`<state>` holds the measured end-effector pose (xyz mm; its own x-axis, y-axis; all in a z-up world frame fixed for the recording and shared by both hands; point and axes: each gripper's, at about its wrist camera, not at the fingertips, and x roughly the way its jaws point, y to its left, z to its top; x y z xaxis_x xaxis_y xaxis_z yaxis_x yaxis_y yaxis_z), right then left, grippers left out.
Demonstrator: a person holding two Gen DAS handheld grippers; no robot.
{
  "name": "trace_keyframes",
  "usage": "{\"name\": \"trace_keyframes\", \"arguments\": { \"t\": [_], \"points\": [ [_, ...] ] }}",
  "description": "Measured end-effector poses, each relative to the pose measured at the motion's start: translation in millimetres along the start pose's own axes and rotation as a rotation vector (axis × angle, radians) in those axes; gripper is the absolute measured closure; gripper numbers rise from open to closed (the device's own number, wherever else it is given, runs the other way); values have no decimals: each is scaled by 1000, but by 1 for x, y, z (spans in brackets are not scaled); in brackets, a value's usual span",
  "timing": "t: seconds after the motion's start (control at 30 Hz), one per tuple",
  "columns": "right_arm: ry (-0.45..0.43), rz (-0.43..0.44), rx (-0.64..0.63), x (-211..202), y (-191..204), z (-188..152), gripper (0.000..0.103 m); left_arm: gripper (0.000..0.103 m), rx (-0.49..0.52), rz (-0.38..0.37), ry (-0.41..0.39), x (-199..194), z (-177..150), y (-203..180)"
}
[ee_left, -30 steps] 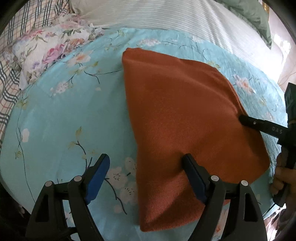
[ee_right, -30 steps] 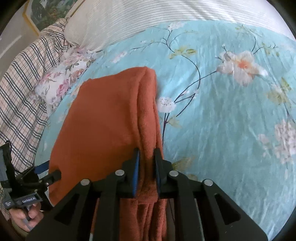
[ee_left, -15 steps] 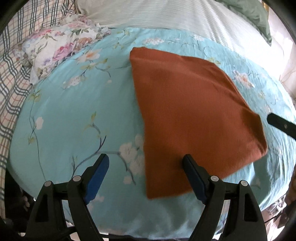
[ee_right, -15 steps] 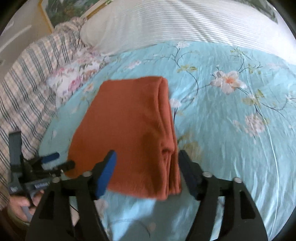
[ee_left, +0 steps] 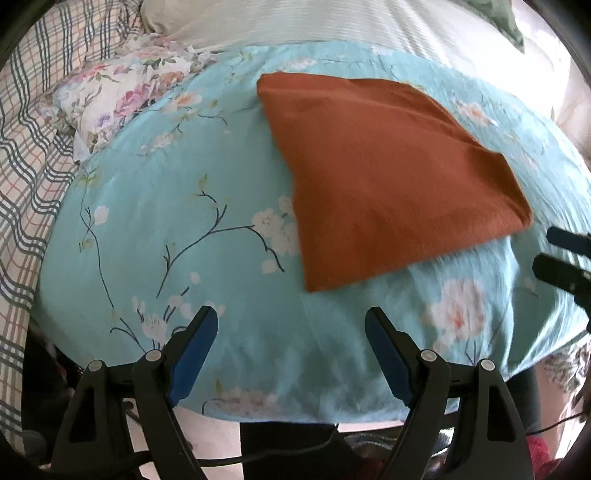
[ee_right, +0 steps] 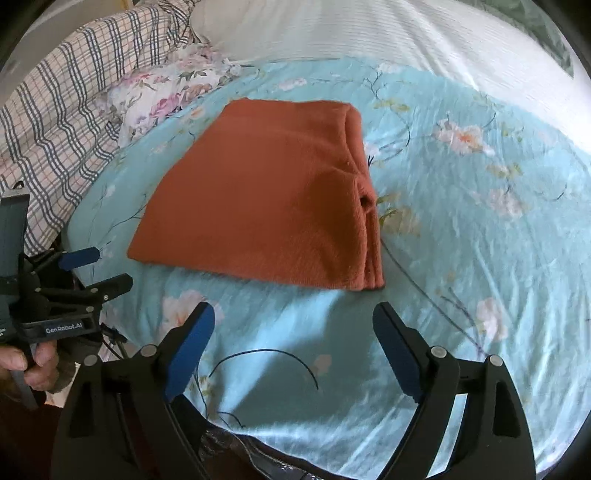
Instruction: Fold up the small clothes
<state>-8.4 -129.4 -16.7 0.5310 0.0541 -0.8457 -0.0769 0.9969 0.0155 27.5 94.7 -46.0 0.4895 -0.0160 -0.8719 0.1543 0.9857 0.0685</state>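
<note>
A rust-orange garment (ee_left: 384, 173) lies folded flat on the light-blue floral sheet (ee_left: 166, 206); in the right wrist view (ee_right: 266, 206) its stacked layers show along the right edge. My left gripper (ee_left: 291, 325) is open and empty, held back from the garment's near edge. My right gripper (ee_right: 293, 321) is open and empty, just short of the garment's near edge. The left gripper also shows in the right wrist view (ee_right: 99, 267), and the right gripper's fingers (ee_left: 565, 258) show at the right edge of the left wrist view.
A floral pillow (ee_left: 118, 92) and a plaid blanket (ee_left: 26, 122) lie to the left. A white striped cover (ee_right: 369, 33) lies beyond the sheet. A thin dark thread (ee_right: 266, 358) lies on the sheet near my right gripper. The bed's front edge (ee_left: 295, 417) is close below.
My right gripper has opened and let go of the garment's edge. Both grippers have pulled back toward the bed's front edge, leaving the folded garment flat on the sheet.
</note>
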Motion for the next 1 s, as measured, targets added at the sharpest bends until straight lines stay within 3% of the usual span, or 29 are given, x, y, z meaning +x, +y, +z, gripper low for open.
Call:
{"name": "trace_keyframes", "arguments": {
  "t": [0.23,1.0],
  "points": [
    [-54,12,-68,-32,17,10,1,18,46,29,-76,-37,5,-1],
    [-11,31,-24,-17,22,5,1,18,-11,12,-94,-45,13,10]
  ]
}}
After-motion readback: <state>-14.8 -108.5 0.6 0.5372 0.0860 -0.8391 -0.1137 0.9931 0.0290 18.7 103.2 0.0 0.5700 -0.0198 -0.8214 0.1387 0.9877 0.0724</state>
